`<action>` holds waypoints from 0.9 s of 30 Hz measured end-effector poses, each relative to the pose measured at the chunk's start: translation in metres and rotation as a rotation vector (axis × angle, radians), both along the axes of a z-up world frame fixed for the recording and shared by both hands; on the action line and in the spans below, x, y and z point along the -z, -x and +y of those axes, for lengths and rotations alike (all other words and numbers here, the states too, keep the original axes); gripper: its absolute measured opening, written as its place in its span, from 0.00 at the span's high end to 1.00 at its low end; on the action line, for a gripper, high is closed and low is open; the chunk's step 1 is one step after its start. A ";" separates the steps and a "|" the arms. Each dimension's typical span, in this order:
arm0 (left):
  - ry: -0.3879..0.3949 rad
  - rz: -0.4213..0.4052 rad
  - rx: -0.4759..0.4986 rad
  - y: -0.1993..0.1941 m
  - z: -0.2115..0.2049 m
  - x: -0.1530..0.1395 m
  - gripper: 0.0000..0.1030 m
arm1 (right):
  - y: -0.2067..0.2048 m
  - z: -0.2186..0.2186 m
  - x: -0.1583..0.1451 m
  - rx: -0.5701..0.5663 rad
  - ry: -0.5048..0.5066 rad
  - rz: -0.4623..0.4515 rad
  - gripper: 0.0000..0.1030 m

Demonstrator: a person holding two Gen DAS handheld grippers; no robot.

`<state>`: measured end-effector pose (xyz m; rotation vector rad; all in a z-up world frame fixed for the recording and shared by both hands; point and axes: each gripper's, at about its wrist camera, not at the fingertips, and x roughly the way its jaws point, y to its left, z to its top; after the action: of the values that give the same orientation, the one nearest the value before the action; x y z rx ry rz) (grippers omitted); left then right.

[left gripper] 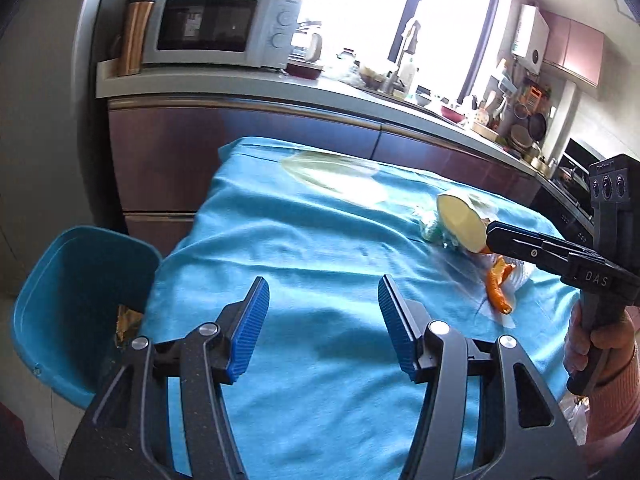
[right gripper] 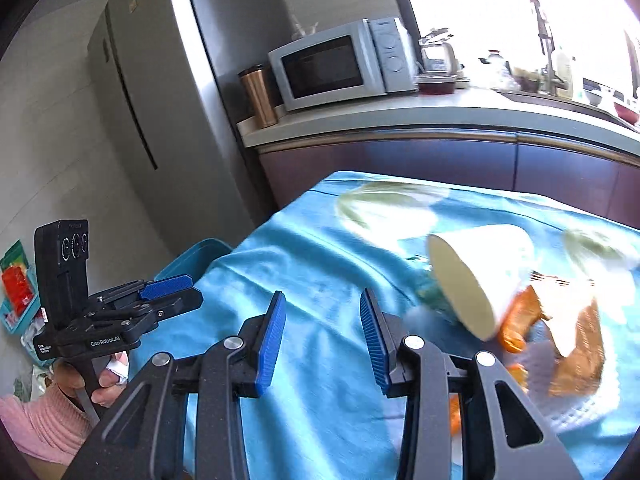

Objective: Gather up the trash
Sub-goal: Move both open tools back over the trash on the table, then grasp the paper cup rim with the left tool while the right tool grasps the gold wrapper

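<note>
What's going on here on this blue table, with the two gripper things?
A person is clearing trash off a table with a blue cloth, holding a gripper in each hand. Both the left gripper and the right gripper are open and empty, above the cloth. A tipped paper cup, orange peel and clear plastic wrappers are on the table. A blue bin beside the table has something brown in it.

I see a microwave [left gripper: 218, 26] on the bench [left gripper: 248, 80] with a copper tumbler [left gripper: 134, 34] just beside it. A fridge [right gripper: 160, 72] stands next to that, and a bright window [left gripper: 392, 12] glares behind the tap [left gripper: 404, 52].
</note>
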<state>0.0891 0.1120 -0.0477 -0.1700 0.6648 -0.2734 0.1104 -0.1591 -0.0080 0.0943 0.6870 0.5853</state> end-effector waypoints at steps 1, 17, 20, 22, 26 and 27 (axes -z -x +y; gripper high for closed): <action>-0.007 -0.001 0.017 -0.004 -0.012 0.000 0.45 | 0.002 -0.012 0.001 0.030 0.000 0.000 0.64; -0.112 -0.005 0.176 -0.087 -0.130 -0.007 0.47 | -0.005 -0.108 0.034 0.336 0.148 0.015 0.47; -0.127 -0.001 0.187 -0.100 -0.144 -0.006 0.47 | -0.003 -0.101 0.038 0.335 0.198 0.007 0.42; -0.141 0.003 0.193 -0.108 -0.153 -0.004 0.47 | -0.004 -0.099 0.040 0.336 0.233 0.000 0.41; -0.163 0.015 0.205 -0.124 -0.166 0.001 0.50 | -0.007 -0.096 0.043 0.343 0.301 -0.008 0.41; -0.165 0.020 0.210 -0.126 -0.168 0.002 0.51 | -0.008 -0.097 0.044 0.342 0.303 -0.005 0.42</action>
<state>0.2154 -0.0560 -0.0497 0.0553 0.7223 -0.4168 0.1183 -0.2562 -0.0520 -0.0723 0.7281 0.1497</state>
